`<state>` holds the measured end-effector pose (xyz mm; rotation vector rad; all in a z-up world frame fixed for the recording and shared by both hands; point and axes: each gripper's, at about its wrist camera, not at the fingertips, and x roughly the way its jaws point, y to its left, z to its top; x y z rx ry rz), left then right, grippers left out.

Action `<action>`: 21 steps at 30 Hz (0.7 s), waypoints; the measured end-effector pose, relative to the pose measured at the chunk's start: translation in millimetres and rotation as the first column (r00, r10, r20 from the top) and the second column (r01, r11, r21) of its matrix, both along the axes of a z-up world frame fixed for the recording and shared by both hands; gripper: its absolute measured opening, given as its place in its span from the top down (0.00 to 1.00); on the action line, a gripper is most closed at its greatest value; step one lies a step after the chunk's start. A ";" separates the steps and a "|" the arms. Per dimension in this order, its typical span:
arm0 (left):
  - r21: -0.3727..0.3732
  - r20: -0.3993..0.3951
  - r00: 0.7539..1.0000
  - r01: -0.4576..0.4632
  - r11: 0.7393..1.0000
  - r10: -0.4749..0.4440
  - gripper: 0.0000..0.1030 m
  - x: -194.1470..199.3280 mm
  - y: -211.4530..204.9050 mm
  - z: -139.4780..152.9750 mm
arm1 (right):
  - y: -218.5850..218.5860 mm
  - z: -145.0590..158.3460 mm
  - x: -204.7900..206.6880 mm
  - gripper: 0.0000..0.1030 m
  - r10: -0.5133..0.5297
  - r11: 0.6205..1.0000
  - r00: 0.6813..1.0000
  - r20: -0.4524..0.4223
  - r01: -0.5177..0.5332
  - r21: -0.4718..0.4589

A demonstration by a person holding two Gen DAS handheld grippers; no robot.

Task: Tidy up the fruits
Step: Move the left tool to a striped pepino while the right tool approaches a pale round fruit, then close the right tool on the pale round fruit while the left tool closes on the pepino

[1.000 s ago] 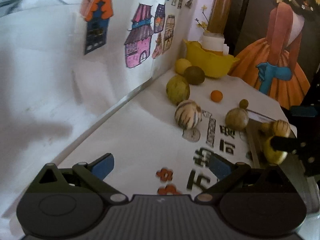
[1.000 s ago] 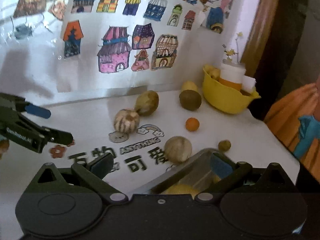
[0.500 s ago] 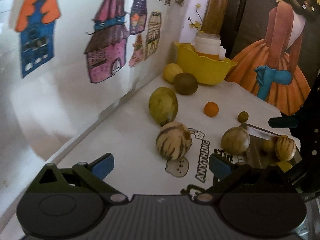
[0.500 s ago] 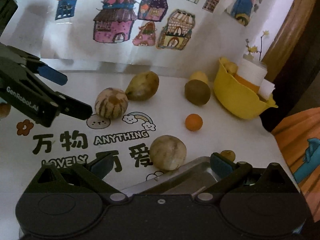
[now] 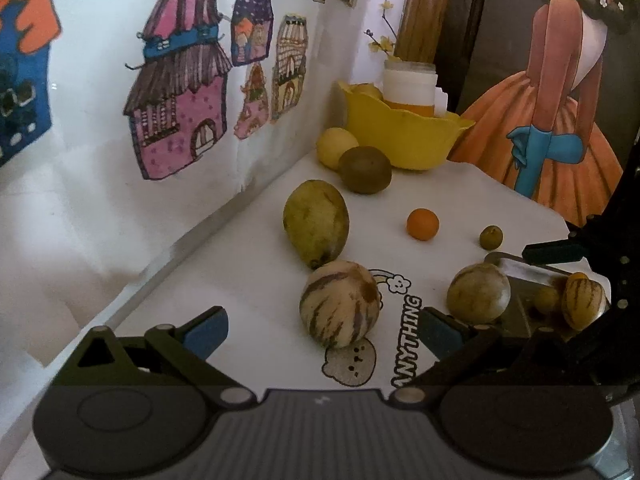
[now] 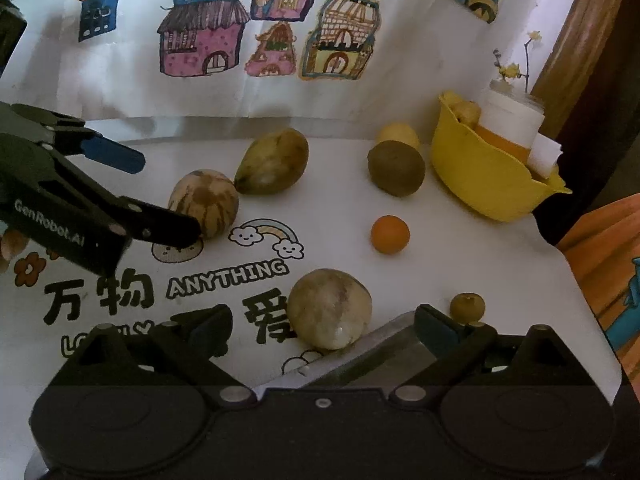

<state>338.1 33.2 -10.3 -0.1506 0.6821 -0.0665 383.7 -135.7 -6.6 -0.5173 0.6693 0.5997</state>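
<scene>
On the tabletop (image 6: 460,248), the melon (image 6: 204,203) lies before the mango (image 6: 273,162); right of them sit the kiwi (image 6: 396,168), then the bowl (image 6: 488,176). The tray (image 6: 384,344) lies nearest, beside another melon (image 6: 329,309).

A cream melon with brown-purple stripes (image 5: 340,304) sits at the centre. At twelve o'clock from it lies a yellow-green mango (image 5: 316,227); at one o'clock, a brown kiwi (image 5: 365,169), a pale yellow lemon (image 5: 334,146) and a bright yellow bowl (image 5: 400,136). A small orange fruit (image 5: 423,224) glows at two o'clock. The gripper fingers carry blue pads (image 5: 206,332).
</scene>
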 end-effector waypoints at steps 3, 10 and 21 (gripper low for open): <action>0.002 0.004 1.000 0.008 1.000 -0.008 0.00 3.5 -2.1 -2.1 | 0.1 -2.4 5.4 0.10 -0.012 1.000 1.000 -0.004 0.012 0.003; -0.007 0.021 1.000 0.022 1.000 -0.022 0.01 9.4 -3.3 -2.9 | -1.6 -4.6 14.1 0.19 -0.034 0.999 0.999 -0.019 0.035 0.033; -0.013 0.022 0.999 0.036 0.999 -0.036 0.12 15.7 -7.3 -5.1 | 1.1 -7.6 19.6 0.35 -0.032 0.999 0.999 -0.039 0.033 0.034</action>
